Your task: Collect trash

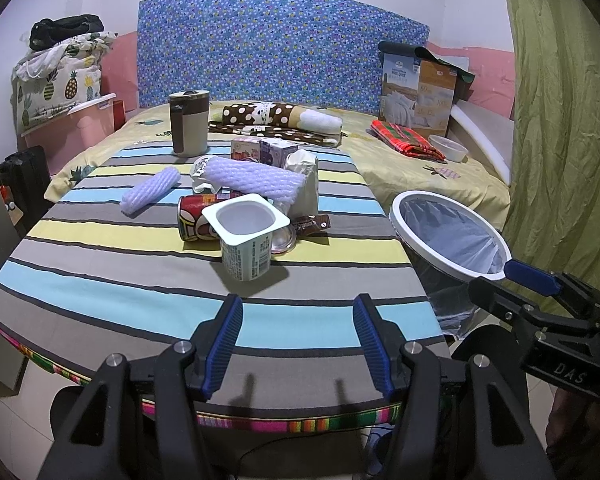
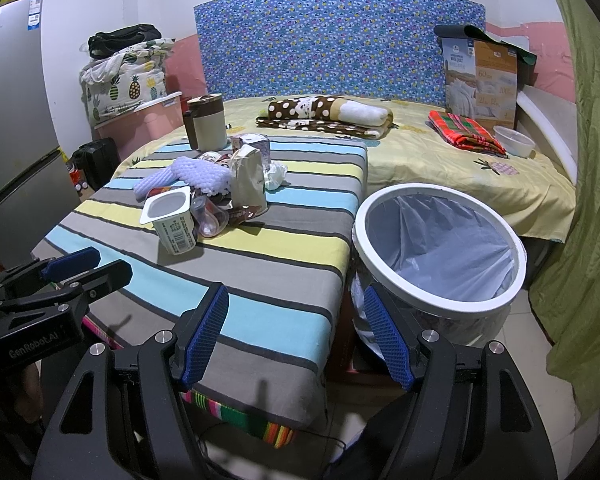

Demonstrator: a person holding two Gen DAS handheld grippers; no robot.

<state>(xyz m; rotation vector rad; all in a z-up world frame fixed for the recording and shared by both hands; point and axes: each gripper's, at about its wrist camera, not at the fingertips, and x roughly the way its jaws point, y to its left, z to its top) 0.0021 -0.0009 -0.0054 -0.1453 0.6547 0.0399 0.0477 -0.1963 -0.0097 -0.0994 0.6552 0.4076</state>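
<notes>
Beyond both spread jaws, yogurt cup (image 1: pixel 246 238) upright, untouched.

black hand-held gripper (image 1: pixel 298 346), blue ribbed pads (image 1: pixel 225 344), seemingly rubber

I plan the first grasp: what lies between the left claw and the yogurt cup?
Only bare striped cloth, seen in the left wrist view, between left claw and yogurt cup.

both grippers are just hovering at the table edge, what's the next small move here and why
Probably ease the left gripper forward toward the white yogurt cup. Its jaws are open and empty, and the cup stands upright as the nearest piece of the trash pile, roughly in line with them. The lined bin sits open beside the table, with the right gripper, also open, nearer to it.
</notes>
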